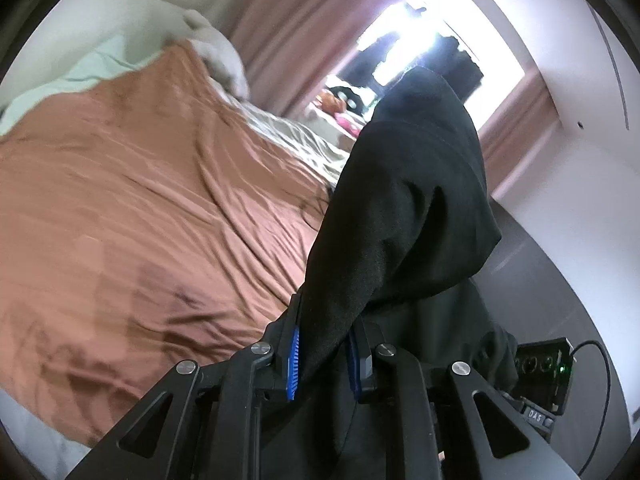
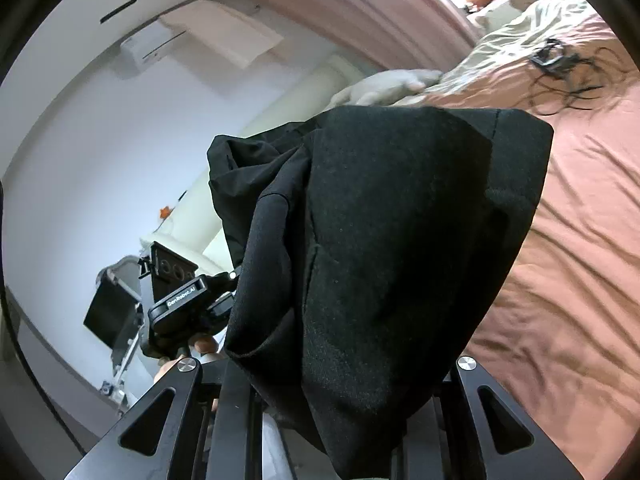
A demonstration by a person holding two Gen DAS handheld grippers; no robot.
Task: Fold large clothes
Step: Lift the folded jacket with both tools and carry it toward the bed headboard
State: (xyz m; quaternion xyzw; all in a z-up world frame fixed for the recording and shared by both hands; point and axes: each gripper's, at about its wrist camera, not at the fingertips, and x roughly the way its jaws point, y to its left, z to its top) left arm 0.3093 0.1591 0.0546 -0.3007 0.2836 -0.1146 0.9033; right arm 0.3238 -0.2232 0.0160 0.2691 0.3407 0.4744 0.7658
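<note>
Left gripper (image 1: 324,356): blue ribbed pads (image 1: 294,364) pinch a thick fold of the black garment (image 1: 408,208), a matte, felt-like knit rising up the right of centre in the left wrist view. Right gripper (image 2: 344,412): fingertips buried under the same cloth, which drapes in a rounded, seamed bulk over frame centre; grip state cannot be told. Behind, a rust-brown bedsheet (image 1: 140,208), soft and creased, fills the left. Pink curtains (image 1: 304,28) hang pleated at the top.
</note>
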